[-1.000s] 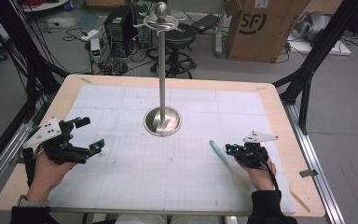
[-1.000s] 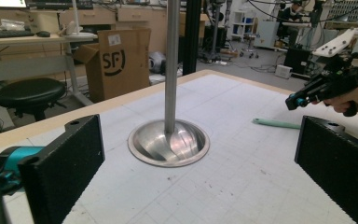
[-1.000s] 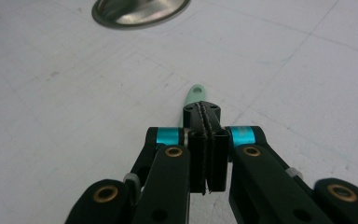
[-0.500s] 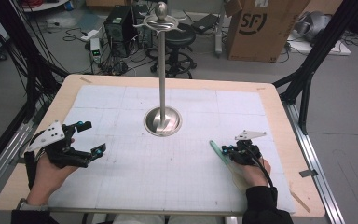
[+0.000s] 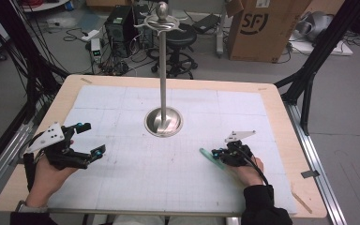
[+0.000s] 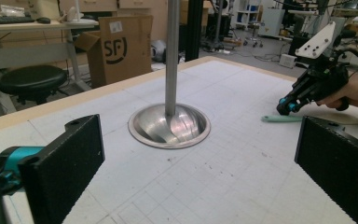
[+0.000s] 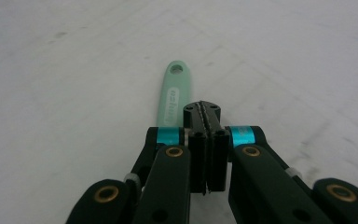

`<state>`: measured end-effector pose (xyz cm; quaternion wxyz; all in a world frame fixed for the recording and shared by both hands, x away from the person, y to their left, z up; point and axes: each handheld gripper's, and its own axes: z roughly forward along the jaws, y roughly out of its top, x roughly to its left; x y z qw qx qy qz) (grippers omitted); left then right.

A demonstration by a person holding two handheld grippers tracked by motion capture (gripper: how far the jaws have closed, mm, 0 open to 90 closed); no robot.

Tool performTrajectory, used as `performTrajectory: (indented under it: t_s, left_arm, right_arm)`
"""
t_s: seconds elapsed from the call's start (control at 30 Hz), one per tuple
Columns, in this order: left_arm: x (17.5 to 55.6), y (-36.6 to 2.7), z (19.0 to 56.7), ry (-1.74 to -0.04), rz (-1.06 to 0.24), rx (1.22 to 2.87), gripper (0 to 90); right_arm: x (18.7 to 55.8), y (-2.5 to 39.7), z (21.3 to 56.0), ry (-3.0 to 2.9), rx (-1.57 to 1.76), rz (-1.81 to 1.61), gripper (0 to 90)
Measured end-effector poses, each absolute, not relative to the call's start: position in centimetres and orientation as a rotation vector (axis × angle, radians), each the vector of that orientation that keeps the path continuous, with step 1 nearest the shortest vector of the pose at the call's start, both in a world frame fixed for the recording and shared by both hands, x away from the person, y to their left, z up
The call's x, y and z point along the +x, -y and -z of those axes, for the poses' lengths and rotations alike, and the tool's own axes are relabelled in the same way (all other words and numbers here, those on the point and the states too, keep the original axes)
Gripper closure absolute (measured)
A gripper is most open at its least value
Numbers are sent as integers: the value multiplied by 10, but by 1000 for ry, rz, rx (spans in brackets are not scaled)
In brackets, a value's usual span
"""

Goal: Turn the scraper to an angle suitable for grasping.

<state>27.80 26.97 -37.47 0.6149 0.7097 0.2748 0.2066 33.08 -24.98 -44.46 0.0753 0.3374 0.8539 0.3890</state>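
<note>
Mint-green flat plastic handle (image 7: 174, 95), hole at its far end, lying on the white gridded mat (image 5: 136, 173) right of the steel pole stand (image 5: 163, 123). Right gripper (image 5: 217, 154): jaws pressed together just above it, no visible grip. Left gripper (image 5: 95, 139): jaws spread wide, empty, well apart.

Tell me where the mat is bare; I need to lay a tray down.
Bare mat lies between the left hand-held gripper and the right hand-held gripper, nearer than the metal stand. The far corners beside the stand are bare too. It is crowded by the green handle at the right hand-held gripper.
</note>
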Motion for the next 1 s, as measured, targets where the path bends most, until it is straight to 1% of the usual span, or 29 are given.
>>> performTrajectory:
  t_s: [0.5, 0.77, 0.8, 0.83, 0.93, 1.0]
  left_arm:
    - [281, -267, 376, -637, -470, 1634, 19]
    - [282, -268, 375, -635, -469, 1633, 19]
    - [282, -268, 375, -633, -470, 1635, 19]
    - [282, -267, 375, -632, -469, 1633, 19]
    - [283, -267, 375, -634, -468, 1632, 19]
    - [284, -266, 375, -636, -464, 1631, 19]
  right_arm:
    - [318, 213, 442, -2820, 696, -1195, 900]
    - [316, 211, 439, -2809, 650, -1167, 891]
    - [315, 217, 434, -2770, 675, -1185, 848]
    - [315, 217, 434, -2770, 675, -1185, 848]
    - [312, 229, 423, -2670, 685, -1228, 739]
    - [310, 237, 417, -2624, 694, -1268, 609]
